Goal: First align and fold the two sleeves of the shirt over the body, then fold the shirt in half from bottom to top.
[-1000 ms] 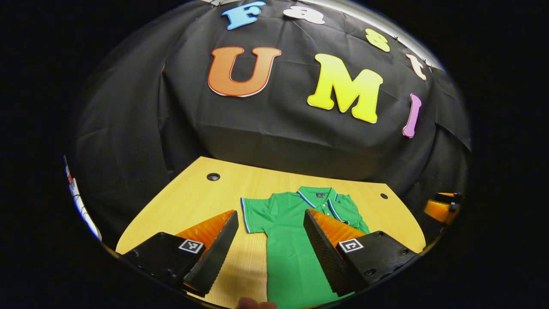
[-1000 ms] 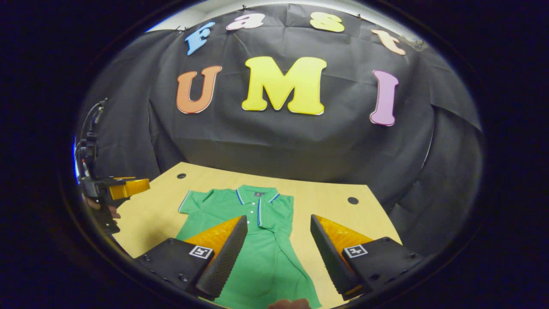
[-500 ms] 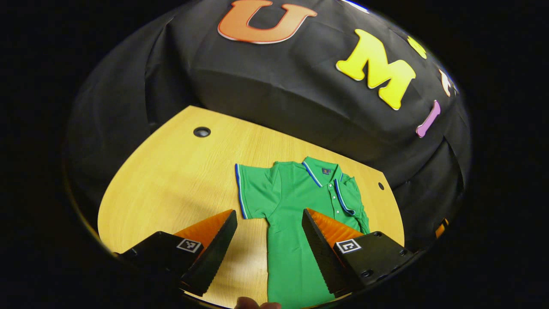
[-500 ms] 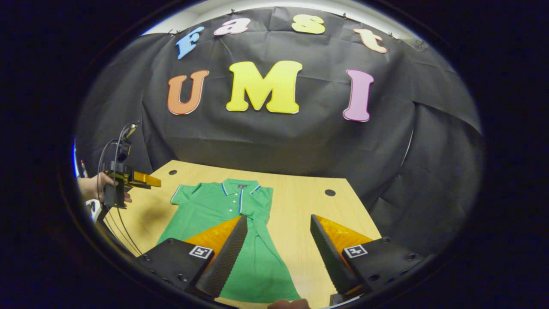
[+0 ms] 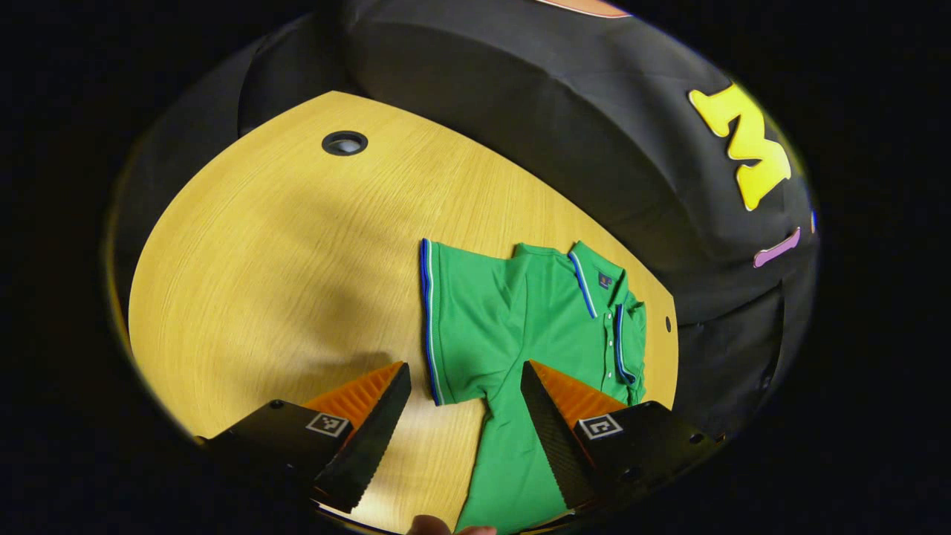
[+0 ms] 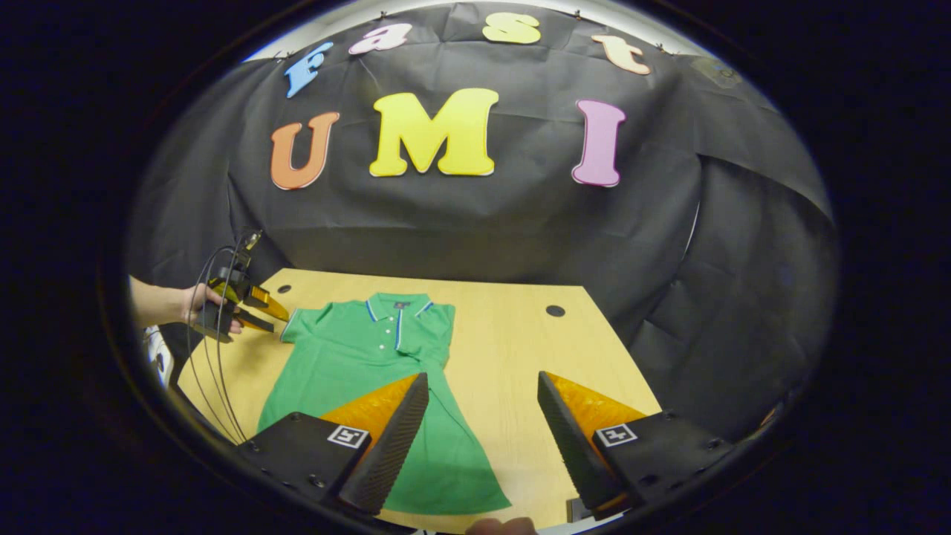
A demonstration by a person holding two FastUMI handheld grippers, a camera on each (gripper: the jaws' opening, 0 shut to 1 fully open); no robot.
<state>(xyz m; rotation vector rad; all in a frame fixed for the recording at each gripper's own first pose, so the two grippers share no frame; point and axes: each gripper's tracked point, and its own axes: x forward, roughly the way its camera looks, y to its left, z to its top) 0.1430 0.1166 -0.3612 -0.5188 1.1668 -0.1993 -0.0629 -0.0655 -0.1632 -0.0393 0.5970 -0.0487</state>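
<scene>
Wooden worktop (image 5: 282,245) backed by black cloth wall (image 6: 475,223). Green polo shirt (image 5: 520,334) flat on worktop, one sleeve already folded over body. Left gripper (image 5: 464,416) parted over flat sleeve (image 5: 461,319); right gripper (image 6: 483,431) parted, empty. Risk: pinching body fabric too, dragging shirt askew.

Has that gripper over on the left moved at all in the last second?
Yes. In the right gripper view the left gripper has come in from the table's edge to the shirt's still-unfolded sleeve, jaws open.
</scene>
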